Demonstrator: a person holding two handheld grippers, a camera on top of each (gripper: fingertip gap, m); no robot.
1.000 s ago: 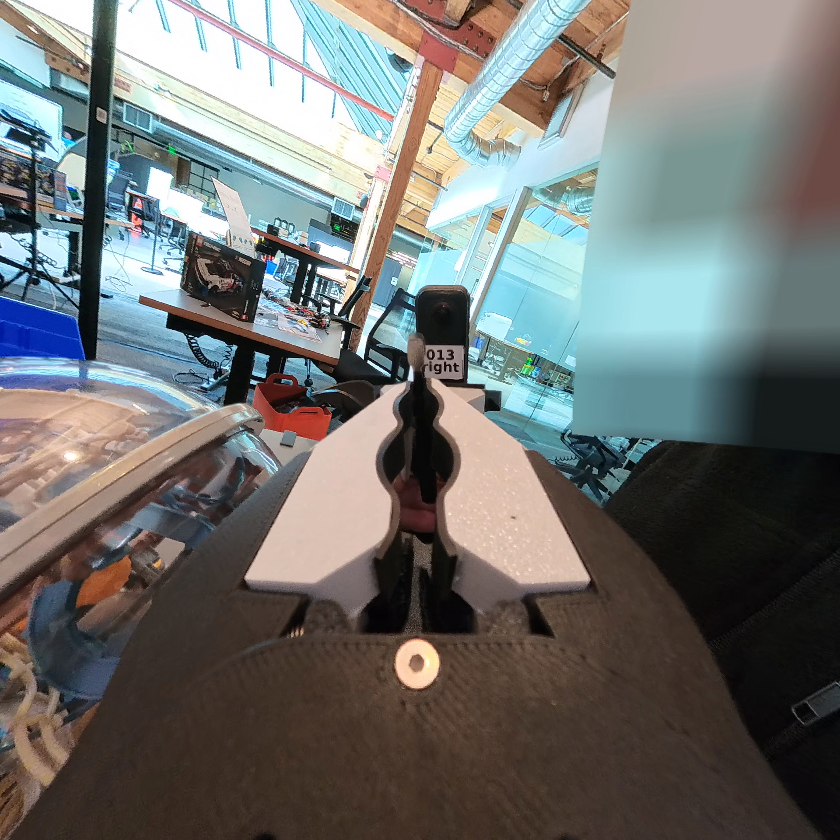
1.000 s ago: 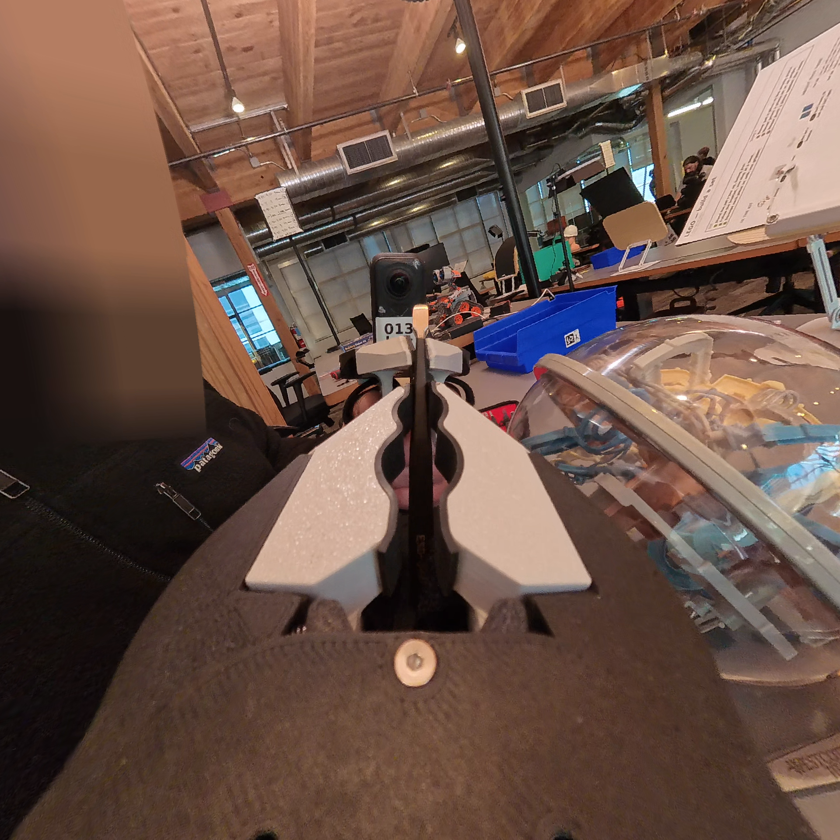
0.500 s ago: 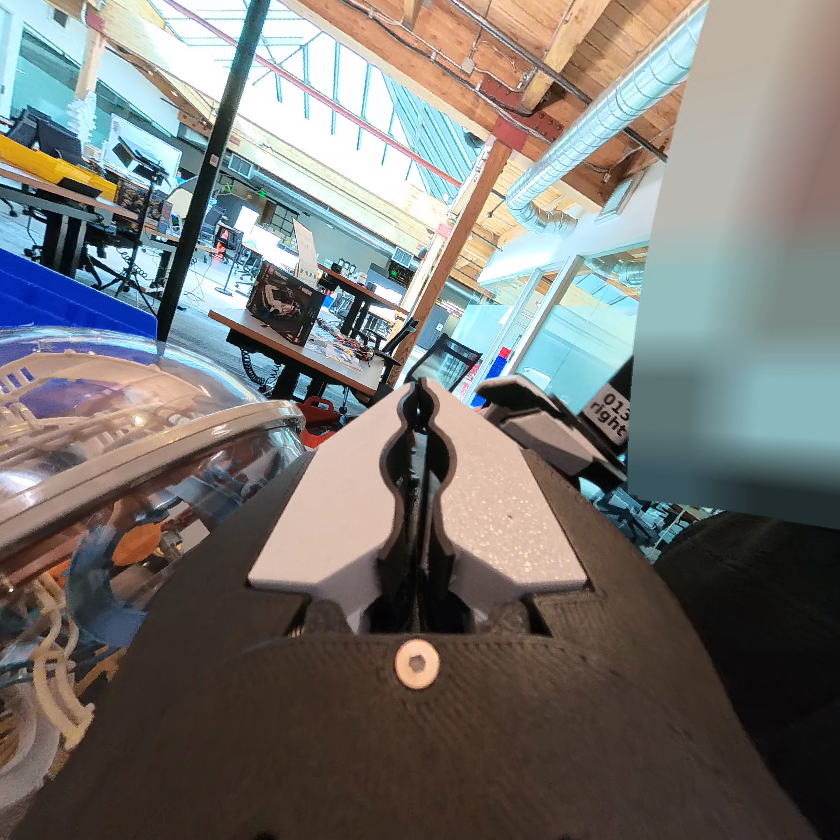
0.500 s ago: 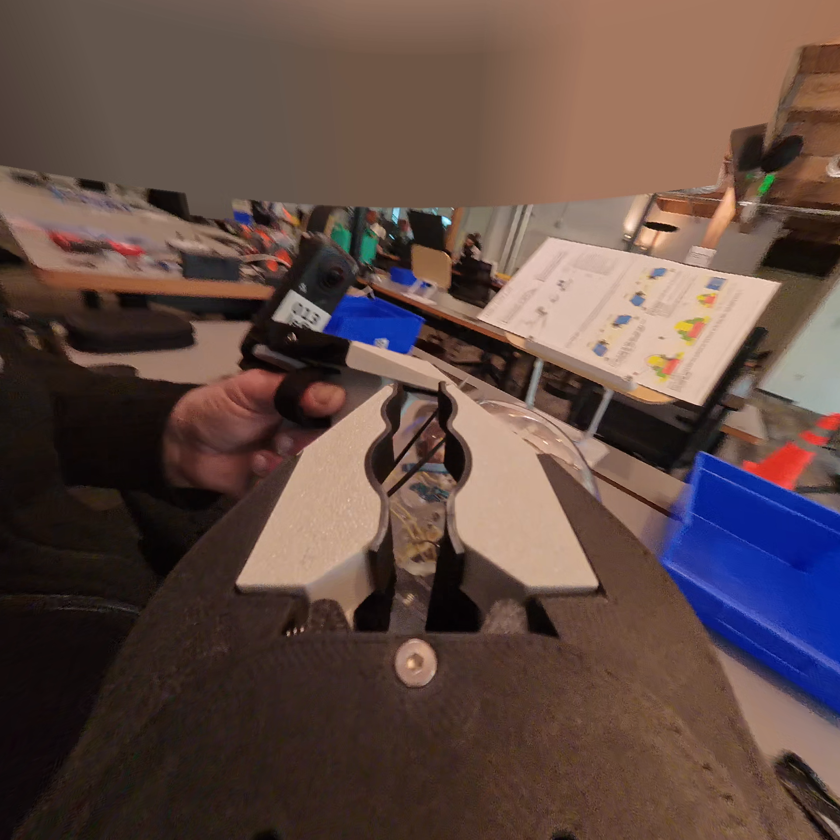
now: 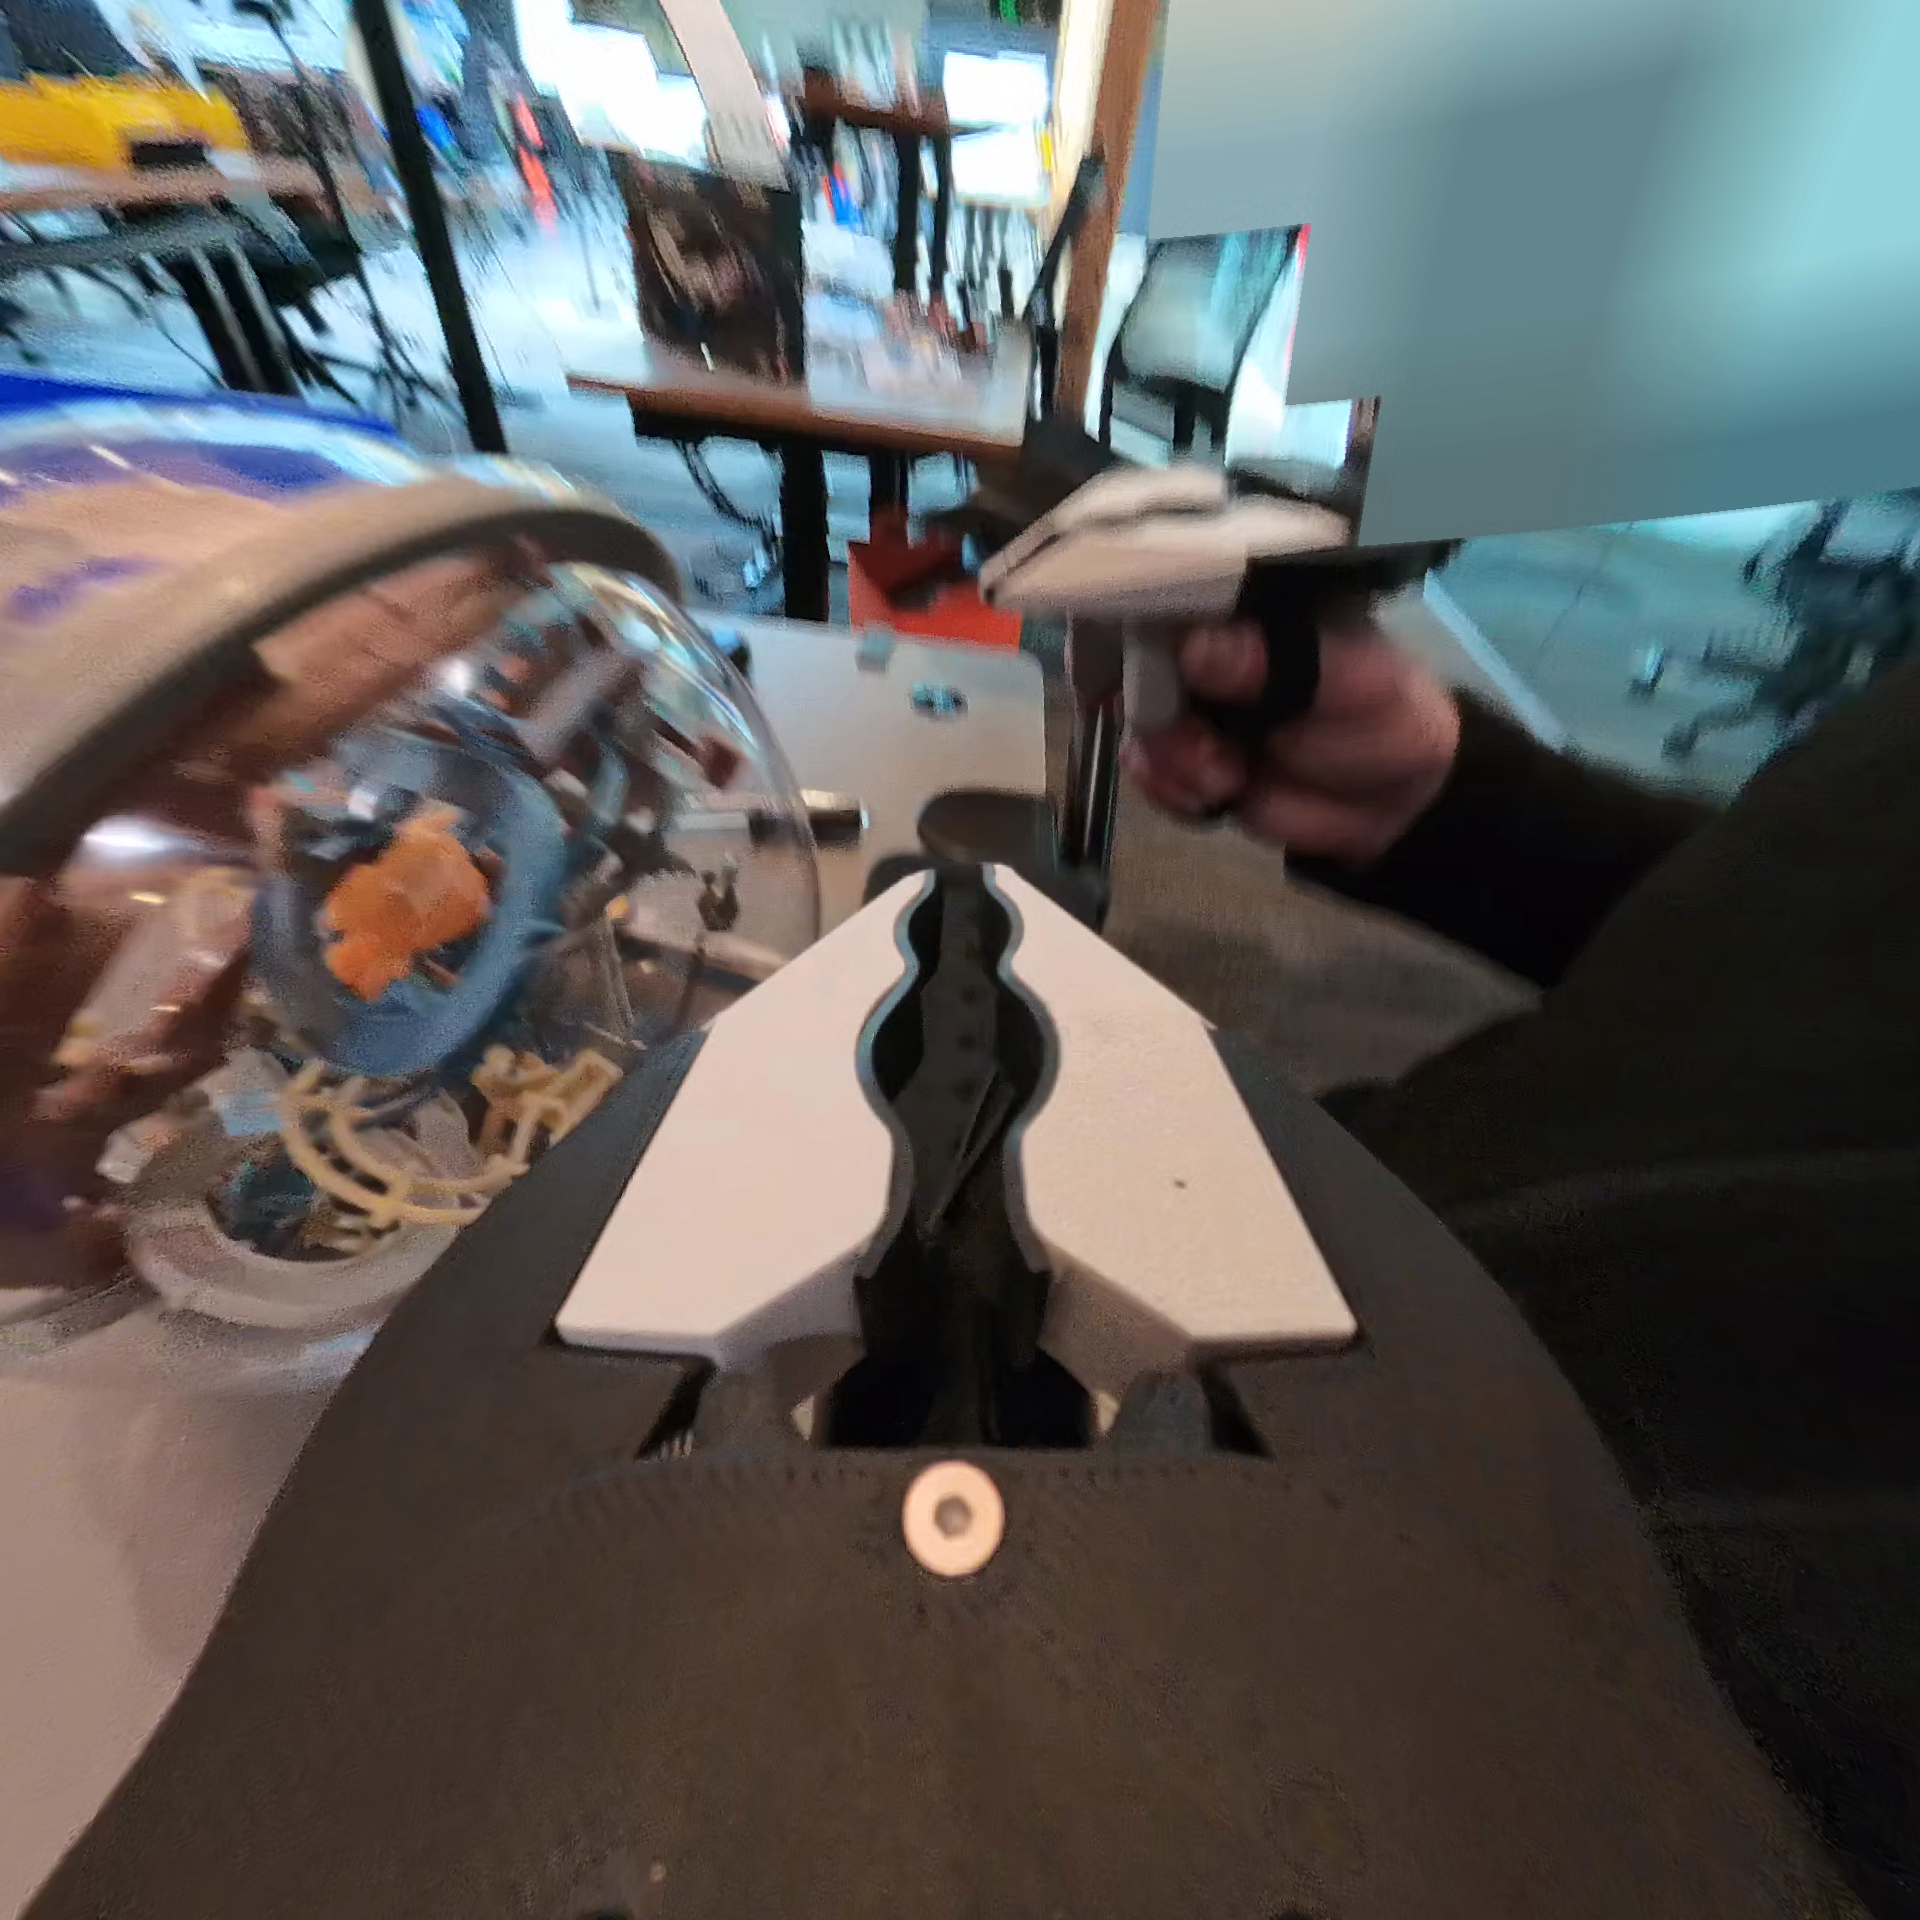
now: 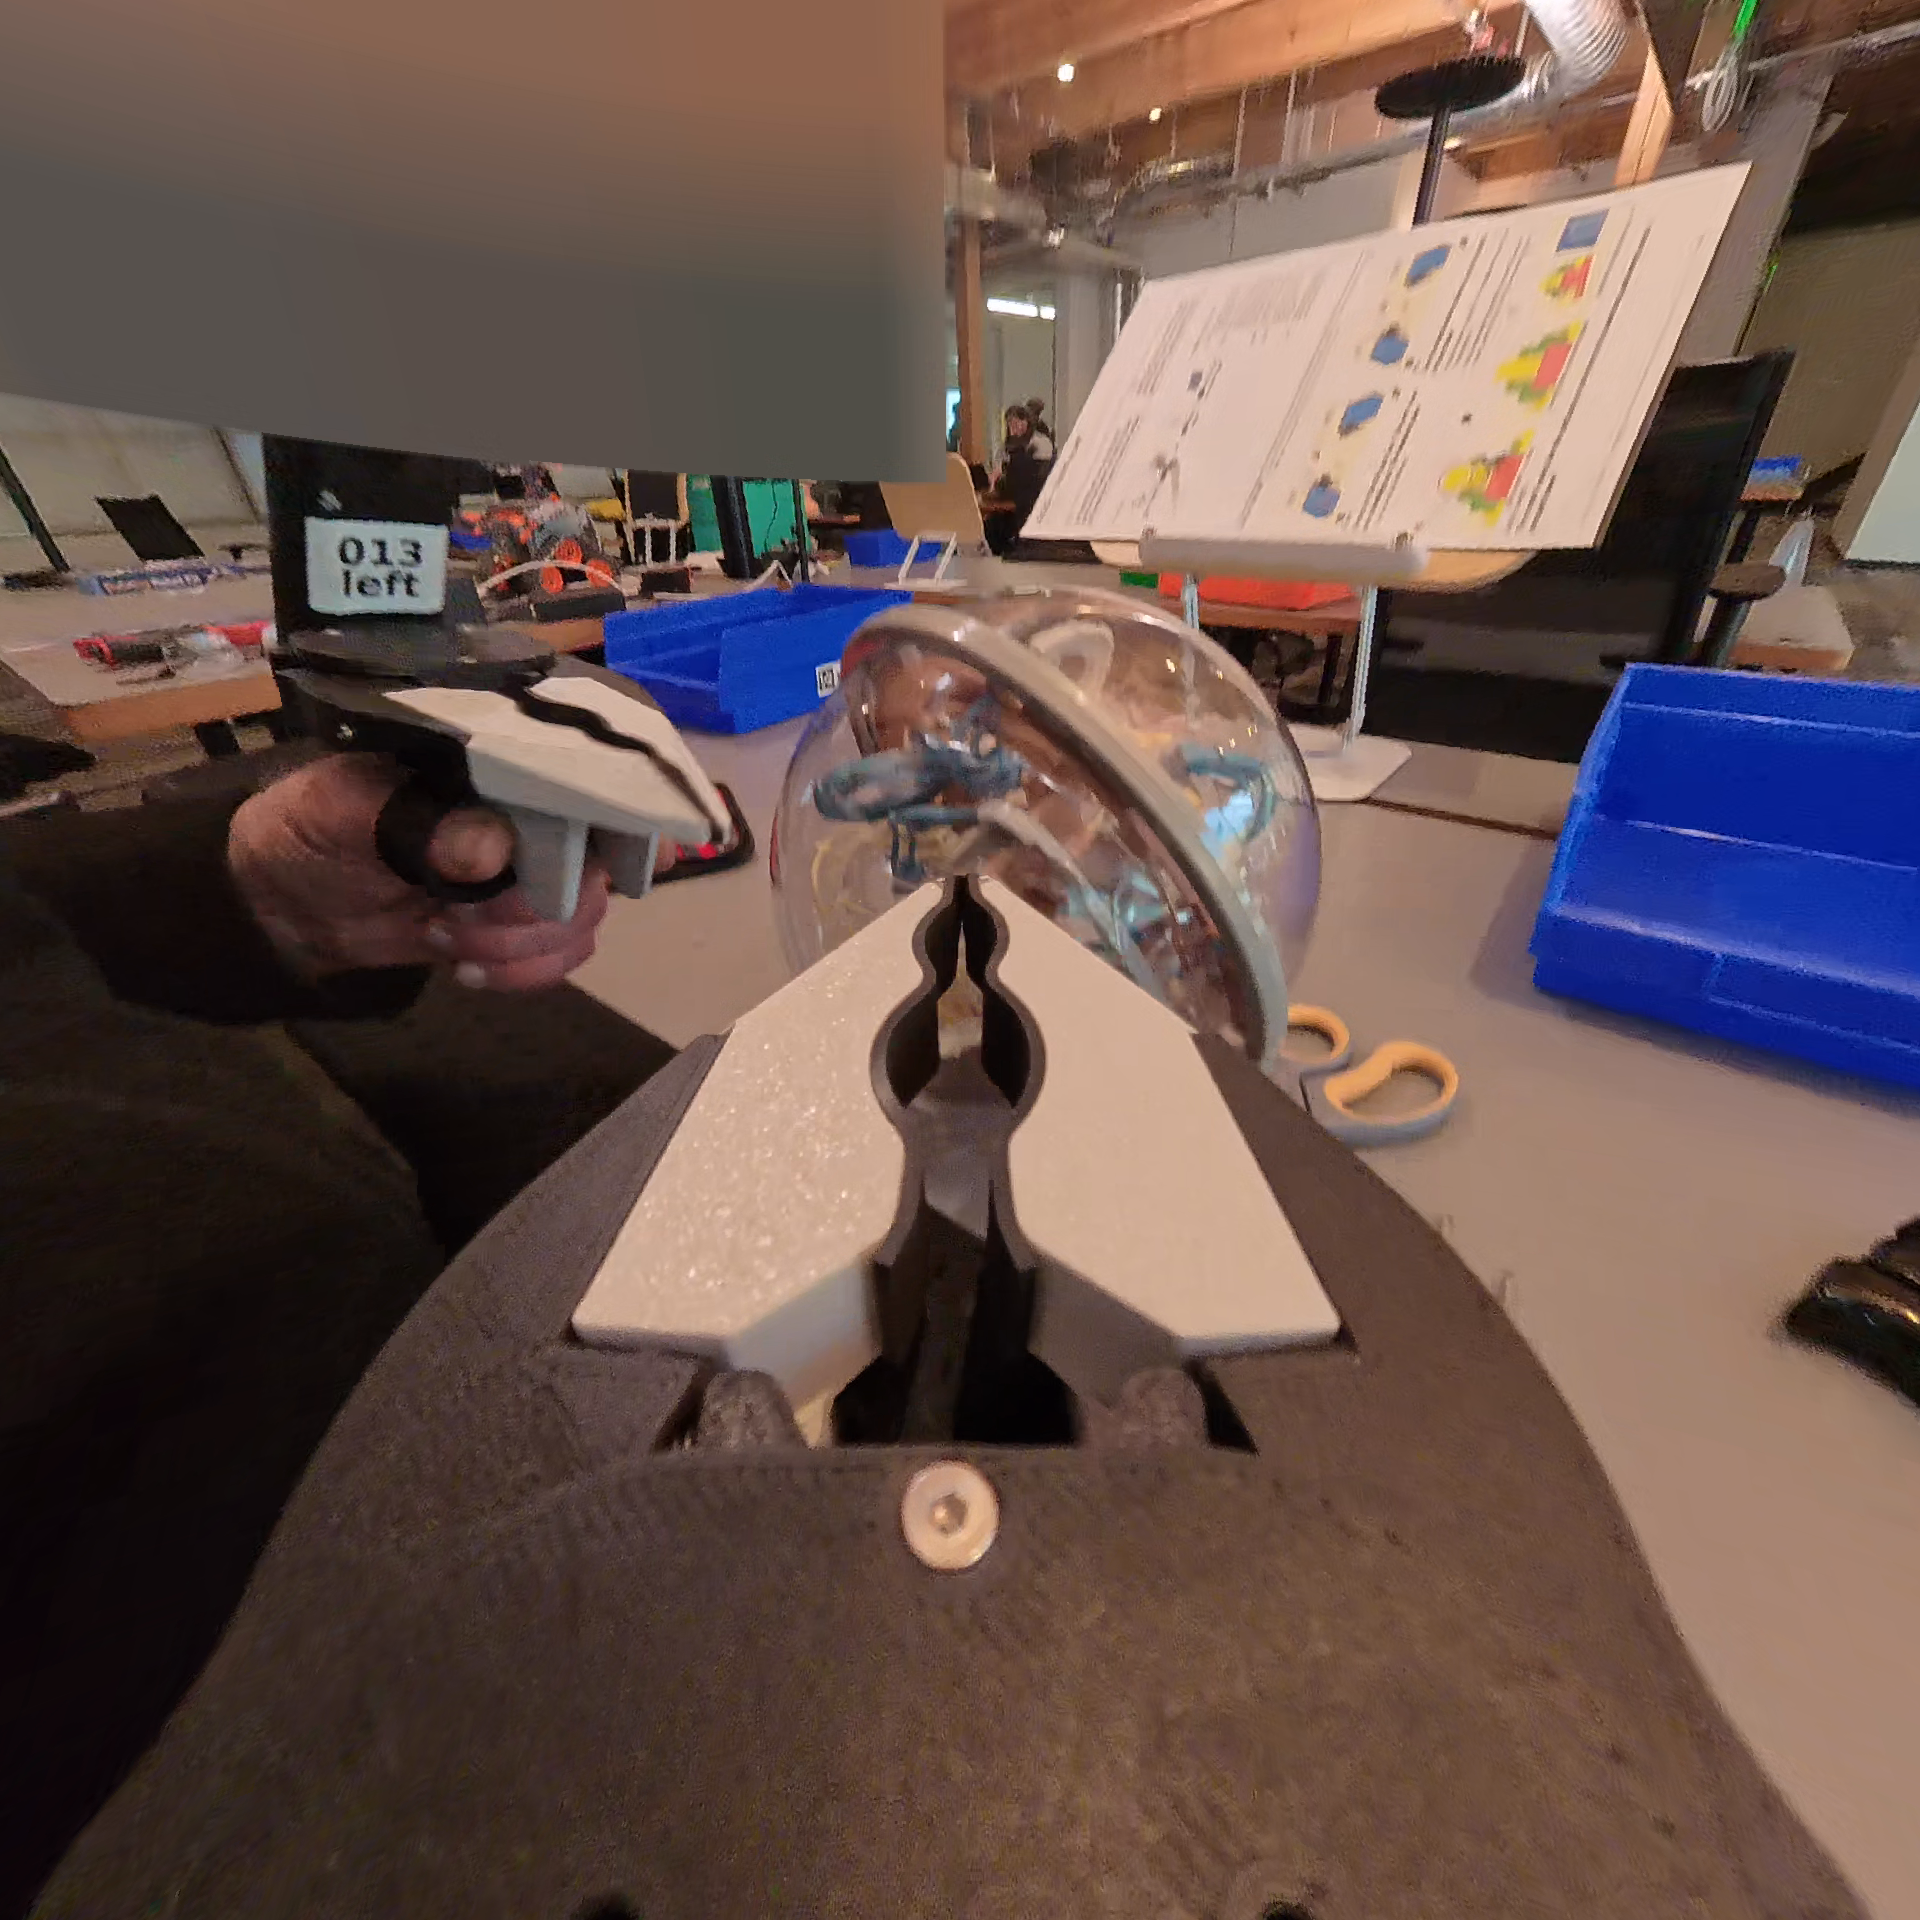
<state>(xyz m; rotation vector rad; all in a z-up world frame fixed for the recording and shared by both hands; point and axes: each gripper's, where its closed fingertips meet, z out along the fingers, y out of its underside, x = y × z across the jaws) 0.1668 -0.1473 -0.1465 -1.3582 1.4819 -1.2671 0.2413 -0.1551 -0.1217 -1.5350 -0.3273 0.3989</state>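
A clear plastic sphere [image 6: 1049,831] with a grey ring round it and a coloured maze of blue, cream and orange tracks inside rests on the grey table [image 6: 1621,1226]. In the left wrist view the sphere [image 5: 364,831] fills the left side, close beside my left gripper [image 5: 956,883], which is shut and empty. My right gripper [image 6: 961,894] is shut and empty, pointing at the sphere from a short way in front. Each view shows the other gripper in a person's hand: the right one [image 5: 1143,551] and the left one [image 6: 582,748].
Blue bins stand on the right [image 6: 1745,852] and behind the sphere [image 6: 748,655]. A printed sheet on a stand [image 6: 1382,384] rises at the back. Scissors with yellow-grey handles [image 6: 1371,1081] lie right of the sphere. A black object [image 6: 1860,1320] sits at the right edge. A dark sleeve [image 6: 208,1143] lies left. The clear plastic sphere [image 6: 1049,831] is about 8 cm from my right fingertips.
Both grippers have swung from pointing tip to tip at each other down toward the table. The right one turned to face the sphere. Both stayed shut.
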